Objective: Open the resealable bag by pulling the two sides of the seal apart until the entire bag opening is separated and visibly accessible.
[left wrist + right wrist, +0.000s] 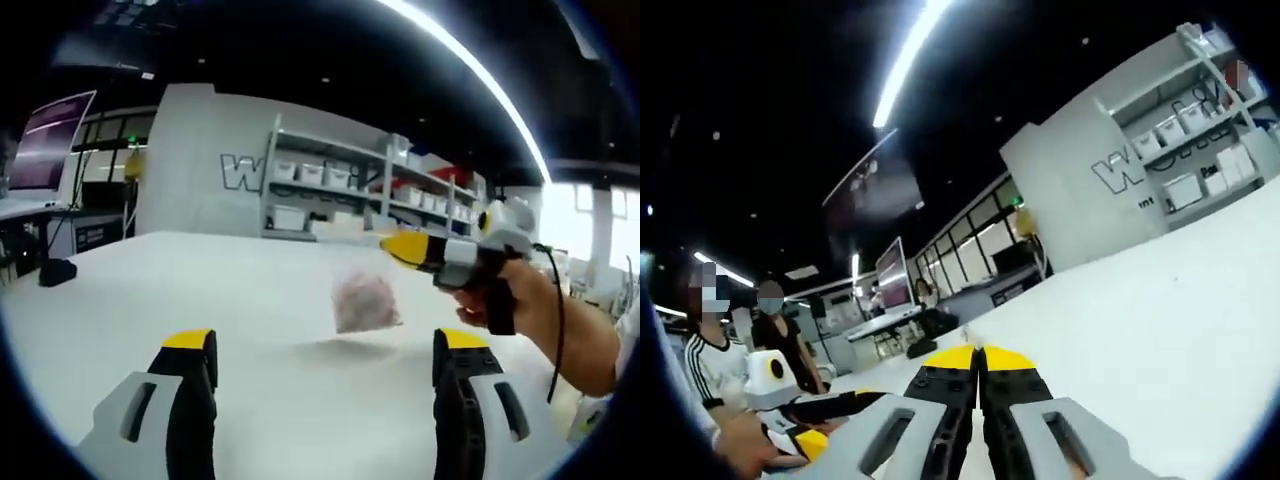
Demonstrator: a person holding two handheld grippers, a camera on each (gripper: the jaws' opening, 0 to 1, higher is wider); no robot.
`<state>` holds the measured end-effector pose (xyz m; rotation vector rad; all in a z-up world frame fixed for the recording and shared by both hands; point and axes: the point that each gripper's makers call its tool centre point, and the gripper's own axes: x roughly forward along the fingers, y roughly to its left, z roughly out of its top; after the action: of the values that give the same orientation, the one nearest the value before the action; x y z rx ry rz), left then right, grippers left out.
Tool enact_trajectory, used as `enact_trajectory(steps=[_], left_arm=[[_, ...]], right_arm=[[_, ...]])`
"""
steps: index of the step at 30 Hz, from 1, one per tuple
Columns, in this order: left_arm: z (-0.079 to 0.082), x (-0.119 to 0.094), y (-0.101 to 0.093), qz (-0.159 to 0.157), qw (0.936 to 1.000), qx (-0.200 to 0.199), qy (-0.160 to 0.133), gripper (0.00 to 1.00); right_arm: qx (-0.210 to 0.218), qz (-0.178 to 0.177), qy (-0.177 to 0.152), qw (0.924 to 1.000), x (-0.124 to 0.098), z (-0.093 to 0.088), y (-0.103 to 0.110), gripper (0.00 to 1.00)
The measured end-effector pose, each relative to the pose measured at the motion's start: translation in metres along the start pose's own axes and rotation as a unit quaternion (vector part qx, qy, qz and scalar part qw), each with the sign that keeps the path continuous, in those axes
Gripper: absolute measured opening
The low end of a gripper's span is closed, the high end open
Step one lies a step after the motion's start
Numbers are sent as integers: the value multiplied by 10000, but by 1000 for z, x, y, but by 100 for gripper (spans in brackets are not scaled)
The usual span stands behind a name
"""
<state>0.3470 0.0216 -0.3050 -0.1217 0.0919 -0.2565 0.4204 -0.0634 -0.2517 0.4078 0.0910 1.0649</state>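
A clear resealable bag point(365, 300) with pinkish contents hangs above the white table point(200, 290), casting a shadow below it. My right gripper point(395, 245) comes in from the right in the left gripper view, held by a hand point(525, 300), and pinches the bag's top edge. In the right gripper view its yellow-tipped jaws point(978, 358) are pressed together, and the bag is hidden there. My left gripper point(325, 345) stands open, jaws wide apart, short of the bag and a little below it. It also shows at the lower left of the right gripper view point(815, 438).
Grey shelving point(340, 190) with white bins stands behind the table. A monitor point(50, 140) and a small black object point(57, 271) are at the far left. Two people point(770, 340) sit beyond the table's end. The tabletop point(1160, 320) stretches wide.
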Motion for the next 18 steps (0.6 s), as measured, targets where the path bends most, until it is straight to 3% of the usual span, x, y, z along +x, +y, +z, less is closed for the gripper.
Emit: enact_trajectory(steps=[18], left_arm=[[6, -1, -8, -124, 9999, -70, -42, 87]], right_arm=[[94, 184, 77, 9998, -5, -15, 20, 0]])
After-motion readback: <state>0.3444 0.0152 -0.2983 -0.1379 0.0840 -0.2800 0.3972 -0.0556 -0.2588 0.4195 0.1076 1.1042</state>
